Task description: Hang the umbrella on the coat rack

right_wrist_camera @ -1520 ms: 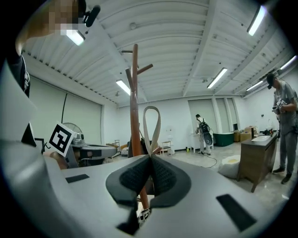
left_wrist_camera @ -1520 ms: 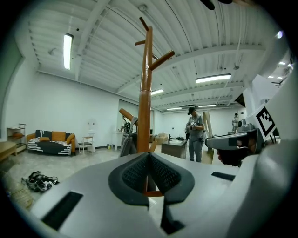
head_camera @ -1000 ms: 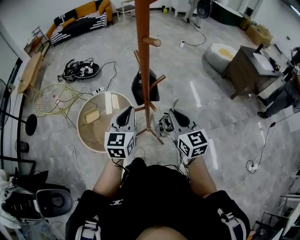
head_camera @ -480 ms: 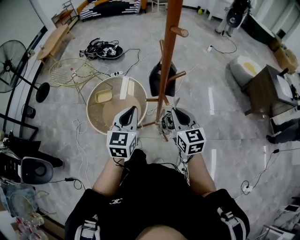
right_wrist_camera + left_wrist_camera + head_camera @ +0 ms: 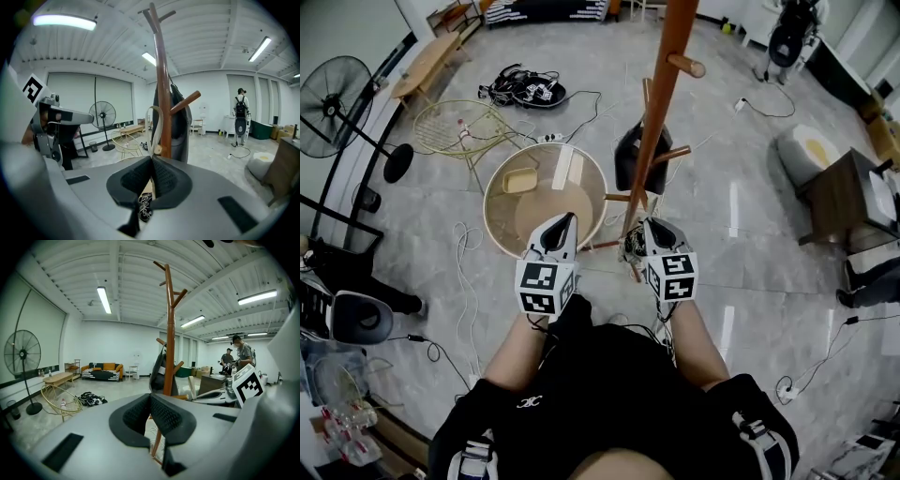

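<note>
The wooden coat rack rises just beyond both grippers, and a black bag hangs on one of its pegs. My right gripper is shut on the cream loop strap of a folded umbrella. The umbrella's black-and-white patterned body dangles below the jaws and shows beside the rack's foot. In the right gripper view the strap loop stands right against the rack's pole, under a stub peg. My left gripper is shut on nothing, left of the pole.
A round glass table stands left of the rack, with a yellow wire chair and a floor fan beyond it. Cables lie on the floor. A dark desk is at the right. People stand far off.
The view has swung left, so the rack and table now sit further right and nearer. Both grippers stay shut at the rack's base, the right one slightly closer to the pole.
</note>
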A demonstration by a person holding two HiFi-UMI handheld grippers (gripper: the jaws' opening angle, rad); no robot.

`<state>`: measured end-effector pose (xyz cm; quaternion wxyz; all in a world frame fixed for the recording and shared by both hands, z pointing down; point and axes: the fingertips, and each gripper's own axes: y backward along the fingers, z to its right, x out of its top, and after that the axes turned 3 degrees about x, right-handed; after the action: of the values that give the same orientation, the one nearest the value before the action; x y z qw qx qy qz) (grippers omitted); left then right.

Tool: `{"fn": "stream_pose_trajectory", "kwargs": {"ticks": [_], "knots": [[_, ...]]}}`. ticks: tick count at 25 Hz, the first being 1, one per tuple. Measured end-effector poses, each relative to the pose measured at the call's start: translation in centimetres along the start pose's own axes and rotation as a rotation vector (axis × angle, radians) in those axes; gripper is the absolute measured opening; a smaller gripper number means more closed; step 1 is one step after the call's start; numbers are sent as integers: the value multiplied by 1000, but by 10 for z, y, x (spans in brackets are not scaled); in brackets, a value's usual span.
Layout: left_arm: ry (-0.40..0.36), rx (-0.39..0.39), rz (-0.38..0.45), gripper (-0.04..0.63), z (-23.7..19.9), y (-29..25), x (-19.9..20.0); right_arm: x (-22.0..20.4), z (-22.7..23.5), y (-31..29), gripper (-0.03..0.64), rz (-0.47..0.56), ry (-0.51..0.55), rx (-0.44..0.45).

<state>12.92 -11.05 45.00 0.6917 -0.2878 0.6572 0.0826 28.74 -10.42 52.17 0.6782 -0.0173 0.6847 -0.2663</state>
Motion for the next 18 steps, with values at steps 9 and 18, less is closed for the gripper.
{"fn": "stream_pose_trajectory", "kwargs": {"ticks": [9, 18], "knots": [[5, 20, -15, 17, -19, 5, -3, -22, -1, -13, 14, -80, 17, -54], [7, 15, -27, 17, -27, 4, -14, -40, 7, -14, 14, -114, 34, -167]]}}
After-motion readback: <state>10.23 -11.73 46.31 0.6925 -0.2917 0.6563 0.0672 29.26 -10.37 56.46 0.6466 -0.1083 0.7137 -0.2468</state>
